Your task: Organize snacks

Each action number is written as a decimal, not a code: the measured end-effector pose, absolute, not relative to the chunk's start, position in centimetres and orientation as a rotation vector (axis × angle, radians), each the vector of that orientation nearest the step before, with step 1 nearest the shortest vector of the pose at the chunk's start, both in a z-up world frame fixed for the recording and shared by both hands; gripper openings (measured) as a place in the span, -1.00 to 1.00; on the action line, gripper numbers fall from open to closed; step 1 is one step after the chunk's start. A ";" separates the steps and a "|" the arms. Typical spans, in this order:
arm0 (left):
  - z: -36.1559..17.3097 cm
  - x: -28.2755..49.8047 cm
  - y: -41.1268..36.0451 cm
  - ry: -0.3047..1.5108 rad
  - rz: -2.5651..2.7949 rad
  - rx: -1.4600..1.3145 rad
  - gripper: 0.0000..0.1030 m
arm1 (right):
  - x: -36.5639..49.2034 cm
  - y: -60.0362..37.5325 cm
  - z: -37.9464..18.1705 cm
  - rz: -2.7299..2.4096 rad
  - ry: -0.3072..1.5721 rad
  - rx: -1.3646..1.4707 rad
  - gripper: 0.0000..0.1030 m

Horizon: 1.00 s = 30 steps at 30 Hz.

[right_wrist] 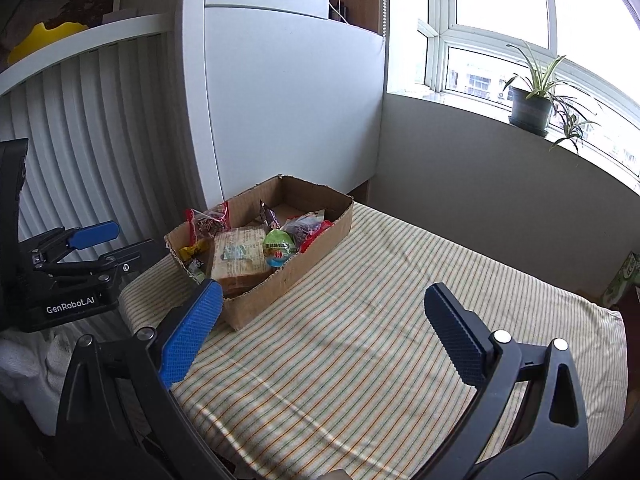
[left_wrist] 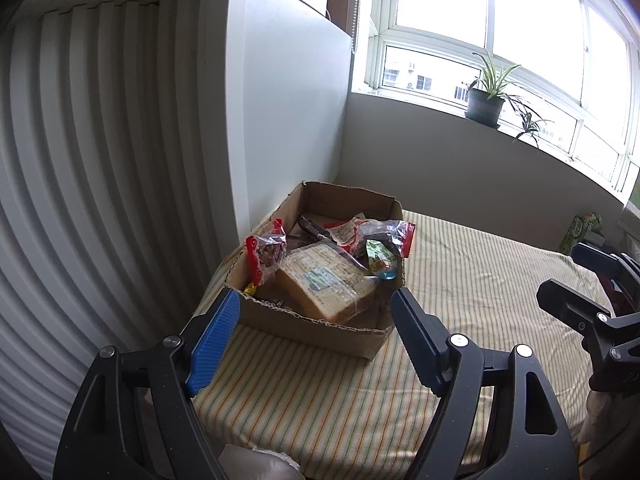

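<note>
The snacks (left_wrist: 320,268) all sit inside the cardboard box (left_wrist: 320,326) at the far left corner of the striped counter (right_wrist: 380,320), whose cloth is otherwise bare. Both the left claw (left_wrist: 316,312) and the right claw (right_wrist: 324,312) hang released and empty, so the sorting looks essentially done.

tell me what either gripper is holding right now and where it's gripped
Nothing is held. The left gripper and right gripper both stand open and empty, short of the cardboard box.
</note>
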<state>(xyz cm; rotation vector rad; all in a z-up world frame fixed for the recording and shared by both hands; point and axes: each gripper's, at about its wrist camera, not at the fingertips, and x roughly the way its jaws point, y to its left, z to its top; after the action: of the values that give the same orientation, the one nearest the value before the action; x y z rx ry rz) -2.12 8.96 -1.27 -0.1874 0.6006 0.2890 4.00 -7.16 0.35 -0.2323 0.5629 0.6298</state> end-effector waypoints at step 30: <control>-0.6 -2.6 8.1 0.587 0.271 -0.184 0.52 | 3.5 -8.2 0.4 0.609 0.572 -0.200 0.99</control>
<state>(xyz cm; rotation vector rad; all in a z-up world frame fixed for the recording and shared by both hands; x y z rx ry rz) -2.65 8.08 -0.62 -0.1839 0.5872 0.2709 3.50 -8.17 0.39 -0.2000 0.5720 0.6087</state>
